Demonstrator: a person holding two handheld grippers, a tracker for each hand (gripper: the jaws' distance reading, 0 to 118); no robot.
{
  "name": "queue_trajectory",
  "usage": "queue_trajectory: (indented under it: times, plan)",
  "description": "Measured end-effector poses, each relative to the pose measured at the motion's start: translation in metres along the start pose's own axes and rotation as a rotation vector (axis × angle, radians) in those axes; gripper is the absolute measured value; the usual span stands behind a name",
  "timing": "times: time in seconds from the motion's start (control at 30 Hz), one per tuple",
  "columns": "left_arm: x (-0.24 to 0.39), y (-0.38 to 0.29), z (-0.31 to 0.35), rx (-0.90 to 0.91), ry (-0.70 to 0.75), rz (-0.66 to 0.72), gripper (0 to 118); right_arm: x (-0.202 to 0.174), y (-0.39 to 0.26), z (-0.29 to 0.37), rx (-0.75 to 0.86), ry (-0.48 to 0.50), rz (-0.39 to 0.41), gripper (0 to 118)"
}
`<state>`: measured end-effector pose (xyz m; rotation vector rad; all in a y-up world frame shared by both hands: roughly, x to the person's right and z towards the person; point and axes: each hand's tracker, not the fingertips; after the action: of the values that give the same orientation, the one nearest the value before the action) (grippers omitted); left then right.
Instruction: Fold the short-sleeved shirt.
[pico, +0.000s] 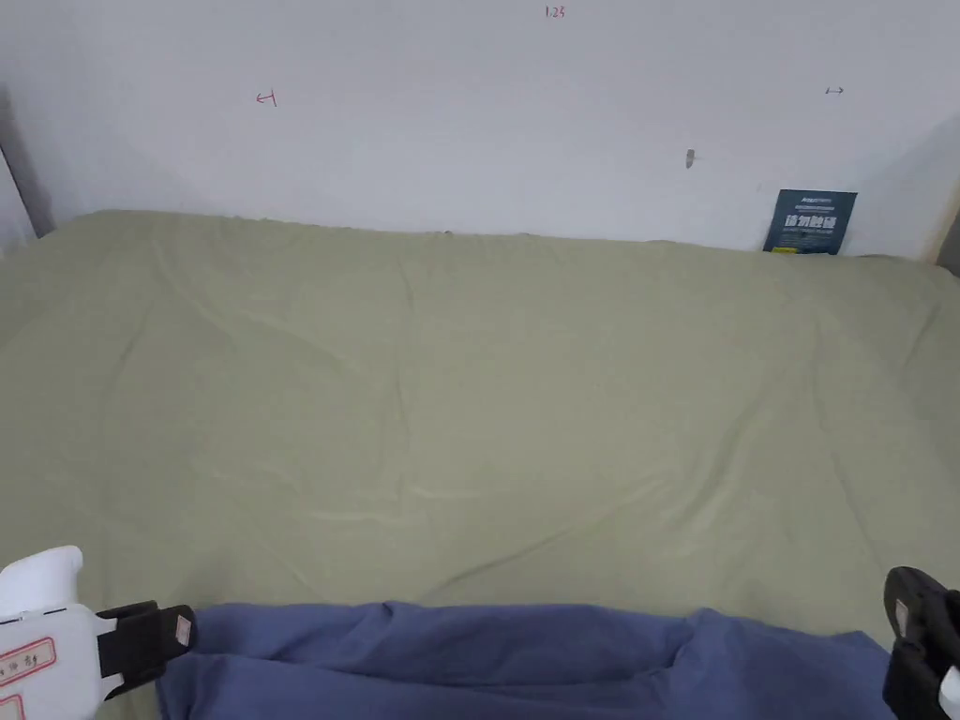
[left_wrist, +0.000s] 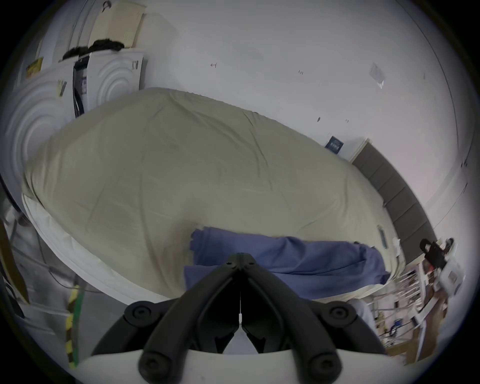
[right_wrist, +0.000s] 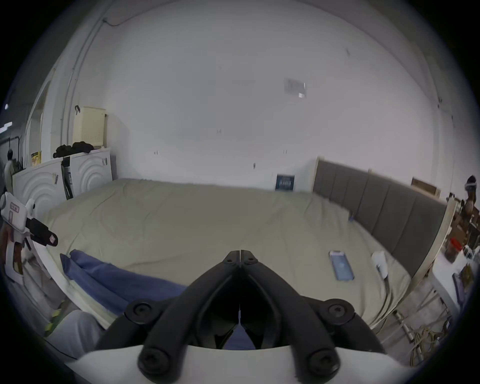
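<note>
A blue short-sleeved shirt (pico: 525, 661) lies bunched in a long strip along the near edge of the bed; it also shows in the left gripper view (left_wrist: 298, 257) and the right gripper view (right_wrist: 117, 280). My left gripper (pico: 183, 630) hovers just off the shirt's left end, and in its own view (left_wrist: 241, 256) its jaws meet with nothing between them. My right gripper (pico: 905, 609) is at the shirt's right end; in its own view (right_wrist: 240, 253) the jaws are closed together and empty, held above the sheet.
An olive-green sheet (pico: 487, 394) covers the bed up to a white wall (pico: 469, 112). A dark blue card (pico: 810, 221) leans on the wall. A phone (right_wrist: 341, 269) and a white object (right_wrist: 379, 262) lie near the grey headboard (right_wrist: 384, 215). White cabinets (right_wrist: 88, 169) stand at the bed's foot.
</note>
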<state>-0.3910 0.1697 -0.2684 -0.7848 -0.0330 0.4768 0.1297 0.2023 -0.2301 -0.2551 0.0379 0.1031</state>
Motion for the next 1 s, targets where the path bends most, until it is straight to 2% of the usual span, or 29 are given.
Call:
queue_trajectory:
  times: [0.1, 0.13, 0.33, 0.47, 0.57, 0.6, 0.63, 0.67, 0.7, 0.73, 0.77, 0.87, 1.0]
  plan:
    - [0.002, -0.011, -0.001, -0.002, 0.031, 0.025, 0, -0.003, 0.000, 0.004, 0.031, -0.002, 0.007, 0]
    - [-0.022, 0.002, -0.006, -0.006, 0.030, 0.039, 0, -0.014, 0.003, 0.014, 0.055, -0.019, 0.033, 0]
    - [-0.048, 0.021, -0.009, -0.028, 0.039, 0.077, 0, -0.021, 0.002, 0.018, 0.064, -0.028, 0.017, 0]
    - [-0.096, 0.033, -0.021, -0.055, -0.011, 0.142, 0, -0.019, 0.001, 0.016, 0.048, -0.036, 0.003, 0]
    - [-0.111, 0.045, -0.028, -0.112, -0.134, 0.169, 3, -0.017, -0.001, 0.015, 0.032, -0.041, -0.021, 0]
    - [-0.120, 0.048, -0.034, -0.168, -0.220, 0.209, 35, -0.016, -0.001, 0.013, 0.019, -0.041, -0.030, 0]
    - [-0.108, 0.045, -0.036, -0.172, -0.203, 0.229, 84, -0.016, -0.002, 0.013, 0.013, -0.042, -0.030, 0]
    - [-0.107, 0.047, -0.042, -0.182, -0.204, 0.232, 118, -0.016, -0.003, 0.014, 0.010, -0.044, -0.028, 0]
    - [-0.110, 0.049, -0.053, -0.227, -0.223, 0.233, 116, -0.017, -0.004, 0.013, 0.002, -0.048, -0.023, 0]
    - [-0.119, 0.052, -0.055, -0.196, -0.257, 0.197, 116, -0.017, -0.004, 0.013, -0.005, -0.049, -0.021, 0]
    - [-0.123, 0.043, -0.067, -0.251, -0.301, 0.267, 115, -0.017, -0.004, 0.012, -0.011, -0.047, -0.021, 0]
    - [-0.135, 0.043, -0.096, -0.285, -0.323, 0.272, 115, -0.019, -0.005, 0.010, -0.030, -0.048, -0.021, 0]
    - [-0.114, 0.042, -0.123, -0.372, -0.415, 0.278, 110, -0.022, -0.003, 0.006, -0.046, -0.055, -0.019, 0]
